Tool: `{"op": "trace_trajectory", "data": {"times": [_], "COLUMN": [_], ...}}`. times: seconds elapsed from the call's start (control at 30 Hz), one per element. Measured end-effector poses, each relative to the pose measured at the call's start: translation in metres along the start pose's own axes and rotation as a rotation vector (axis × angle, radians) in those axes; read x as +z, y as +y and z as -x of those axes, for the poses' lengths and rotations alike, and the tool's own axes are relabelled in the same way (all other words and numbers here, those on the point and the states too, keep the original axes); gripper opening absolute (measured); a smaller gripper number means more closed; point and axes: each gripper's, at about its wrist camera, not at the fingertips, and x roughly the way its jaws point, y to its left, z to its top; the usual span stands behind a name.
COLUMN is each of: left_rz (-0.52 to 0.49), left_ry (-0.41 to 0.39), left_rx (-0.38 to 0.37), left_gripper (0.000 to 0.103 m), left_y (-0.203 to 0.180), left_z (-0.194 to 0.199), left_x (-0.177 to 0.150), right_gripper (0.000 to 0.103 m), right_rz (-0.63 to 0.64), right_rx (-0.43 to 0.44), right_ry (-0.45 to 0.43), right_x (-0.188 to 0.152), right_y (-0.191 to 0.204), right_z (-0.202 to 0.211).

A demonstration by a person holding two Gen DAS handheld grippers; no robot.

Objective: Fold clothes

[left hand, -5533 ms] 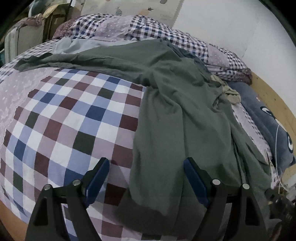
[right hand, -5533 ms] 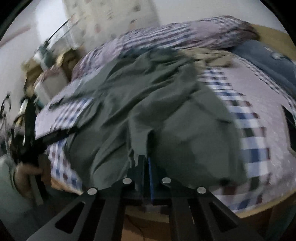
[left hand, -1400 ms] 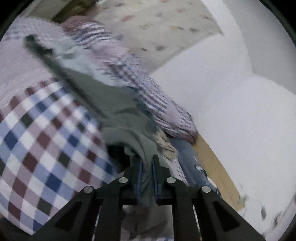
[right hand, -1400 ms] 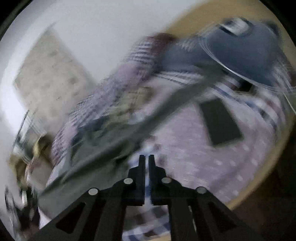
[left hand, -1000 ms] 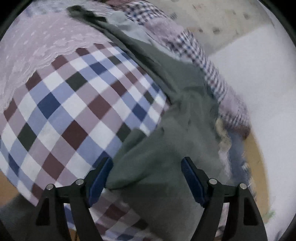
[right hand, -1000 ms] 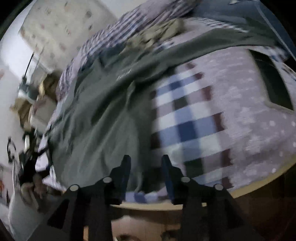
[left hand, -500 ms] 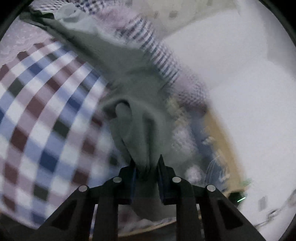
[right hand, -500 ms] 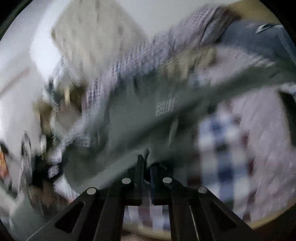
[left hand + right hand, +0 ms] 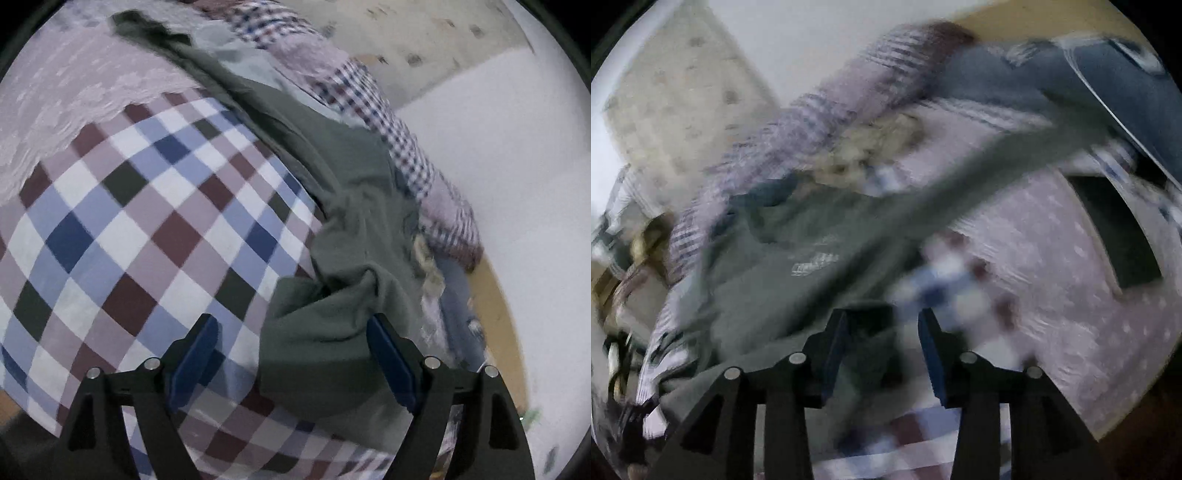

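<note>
Big bed (image 9: 122,236) filling the left and middle of the left wrist view, covered by a checked blanket of blue, white, dark red and purple squares. Lacy pale purple patch (image 9: 66,92) at the upper left. Small-check pillow (image 9: 384,122) running along the upper right edge of the bed. Plain white wall (image 9: 517,177) on the right, with a cream dotted wall covering (image 9: 413,37) at the top. Strip of yellow wooden bed frame (image 9: 502,310) at the right. In the blurry right wrist view, a dark blue cushion (image 9: 1126,85) at the upper right. Dim, soft light everywhere.
</note>
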Motion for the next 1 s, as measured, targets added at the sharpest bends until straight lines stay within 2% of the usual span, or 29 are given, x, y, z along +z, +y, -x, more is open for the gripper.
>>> {"op": "trace_trajectory", "data": {"times": [0.17, 0.23, 0.3, 0.37, 0.43, 0.47, 0.5, 0.53, 0.57, 0.67, 0.73, 0.77, 0.83, 0.93, 1.0], "left_rz": [-0.121, -0.136, -0.141, -0.143, -0.145, -0.144, -0.143, -0.143, -0.142, -0.125, -0.114, -0.112, -0.115, -0.185, -0.261], "left_ry": [0.079, 0.095, 0.099, 0.098, 0.095, 0.094, 0.093, 0.09, 0.084, 0.048, 0.042, 0.056, 0.085, 0.148, 0.198], "left_rx": [0.002, 0.0, -0.001, -0.003, -0.004, -0.005, -0.007, -0.007, -0.008, -0.038, -0.064, -0.072, -0.084, -0.103, -0.134], "left_gripper": [0.085, 0.085, 0.085, 0.085, 0.085, 0.085, 0.085, 0.085, 0.085, 0.085, 0.085, 0.085, 0.085, 0.085, 0.085], "left_y": [-0.008, -0.012, -0.015, -0.016, -0.017, -0.016, -0.016, -0.015, -0.015, -0.015, -0.015, -0.016, -0.018, -0.031, -0.046], "left_z": [-0.001, -0.008, -0.01, -0.008, -0.009, -0.009, -0.01, -0.009, -0.007, 0.0, 0.001, -0.002, -0.006, -0.016, -0.022], "left_x": [-0.01, -0.011, -0.009, -0.008, -0.007, -0.007, -0.006, -0.006, -0.006, -0.004, -0.005, -0.006, -0.008, -0.017, -0.026], "right_gripper": [0.044, 0.042, 0.041, 0.04, 0.039, 0.03, 0.014, 0.007, 0.006, 0.006, 0.01, 0.015, 0.018, 0.02, 0.02], "right_rz": [0.491, 0.672, 0.818, 0.96, 1.037, 1.047, 1.022, 0.985, 0.924, 0.579, 0.347, 0.229, 0.045, -0.137, -0.149], "right_rx": [0.252, 0.304, 0.298, 0.234, 0.164, 0.144, 0.141, 0.143, 0.156, 0.185, 0.196, 0.181, 0.136, 0.067, 0.056], "right_ry": [0.088, 0.165, 0.241, 0.29, 0.303, 0.311, 0.306, 0.296, 0.266, 0.068, 0.009, 0.007, 0.034, 0.117, 0.143], "right_x": [-0.048, -0.078, -0.108, -0.135, -0.143, -0.143, -0.137, -0.128, -0.113, -0.047, -0.018, -0.009, 0.001, 0.002, 0.001], "right_y": [0.109, 0.144, 0.166, 0.177, 0.182, 0.183, 0.18, 0.177, 0.173, 0.142, 0.113, 0.094, 0.062, 0.025, 0.022], "right_z": [-0.002, -0.012, -0.023, -0.039, -0.055, -0.061, -0.063, -0.064, -0.061, -0.046, -0.046, -0.051, -0.063, -0.087, -0.093]}}
